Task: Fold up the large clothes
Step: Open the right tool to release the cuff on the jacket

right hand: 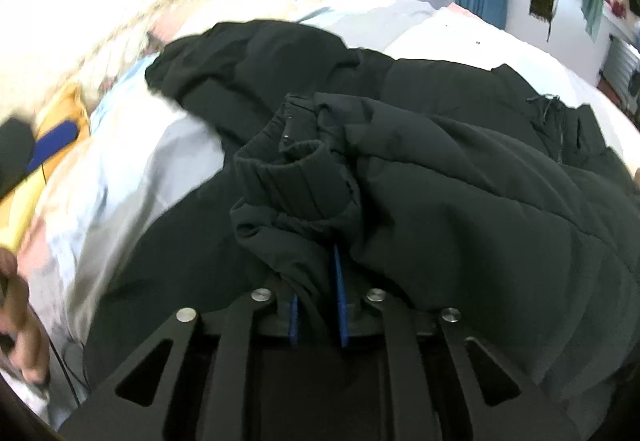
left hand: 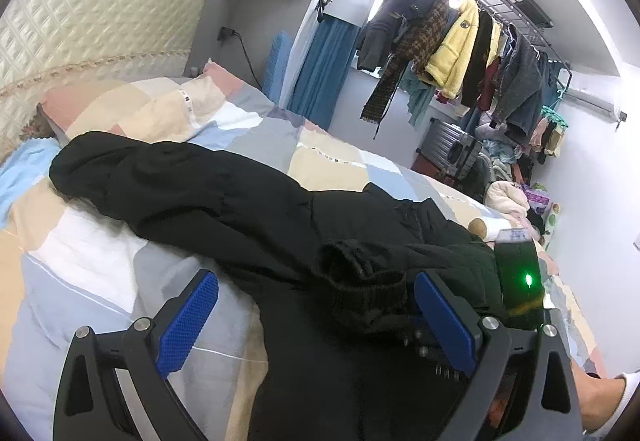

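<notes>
A large black padded jacket (left hand: 224, 201) lies spread across the bed (left hand: 100, 261), its hood toward the headboard. It also shows in the right wrist view (right hand: 460, 181). My left gripper (left hand: 316, 305) is open, its blue pads either side of the jacket's ribbed sleeve cuff (left hand: 368, 297), not closed on it. My right gripper (right hand: 316, 305) is shut on a bunch of the jacket's sleeve, with the cuff (right hand: 296, 177) standing up just beyond the pads. The right gripper's body (left hand: 518, 281), with a green light, shows in the left wrist view beside the cuff.
The bed has a patchwork quilt (right hand: 132, 169) and a padded cream headboard (left hand: 80, 21). A pillow (left hand: 140, 109) lies at the head. A rack of hanging clothes (left hand: 472, 57), a suitcase (left hand: 452, 149) and piled clothes stand beyond the bed's far side.
</notes>
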The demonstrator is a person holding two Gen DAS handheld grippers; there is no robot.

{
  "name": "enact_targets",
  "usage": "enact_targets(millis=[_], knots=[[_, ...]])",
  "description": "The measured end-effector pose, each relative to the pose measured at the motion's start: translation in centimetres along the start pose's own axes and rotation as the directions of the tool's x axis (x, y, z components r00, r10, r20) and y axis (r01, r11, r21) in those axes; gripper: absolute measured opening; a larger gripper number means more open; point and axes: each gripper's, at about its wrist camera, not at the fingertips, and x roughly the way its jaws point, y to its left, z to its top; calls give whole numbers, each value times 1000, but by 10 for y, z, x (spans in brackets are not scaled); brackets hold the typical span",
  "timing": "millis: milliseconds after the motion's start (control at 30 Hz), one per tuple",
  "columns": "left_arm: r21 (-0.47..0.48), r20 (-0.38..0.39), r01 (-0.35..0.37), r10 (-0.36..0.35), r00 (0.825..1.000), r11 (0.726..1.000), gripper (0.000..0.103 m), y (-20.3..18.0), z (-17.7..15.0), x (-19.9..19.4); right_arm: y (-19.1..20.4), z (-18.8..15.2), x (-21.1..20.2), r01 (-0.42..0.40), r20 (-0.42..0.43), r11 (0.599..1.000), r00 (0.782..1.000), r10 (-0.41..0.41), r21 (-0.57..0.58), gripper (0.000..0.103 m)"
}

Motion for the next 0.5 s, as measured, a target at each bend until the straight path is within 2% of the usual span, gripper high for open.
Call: enact_targets(millis=[67,100,167,233,333,400,500], knots=[[-5,1,4,-4,1000,1000,100,-1,0,1,7,-4,-5,26,-13,999,1000,-26,-47,33],[-6,-2,6,-6,1000,1000,100,-2,0,2,10,-6,-10,23,-8,998,1000,-23,-60,56],[-8,-9,9,-9,1000,1000,100,-3,-1,3,13,-11,-27,-11,43,997,999,14,-73,84],[-5,-13,10,-10,1000,1000,100,-4,-2,4,14,-16,-46,-25,101,996,994,34,-83,84],[12,-16,7,-6,1000,1000,100,-8,-3,5,3,-25,-65,-40,117,997,992,47,-65,84],[22,-22,6,-6,1000,1000,100,-10,-5,7,-11,-31,-78,-32,131,999,991,36,-35,84],[36,-33,6,-5,999,999,100,-14,-7,12,-49,-43,-103,-31,166,997,986,18,73,84]])
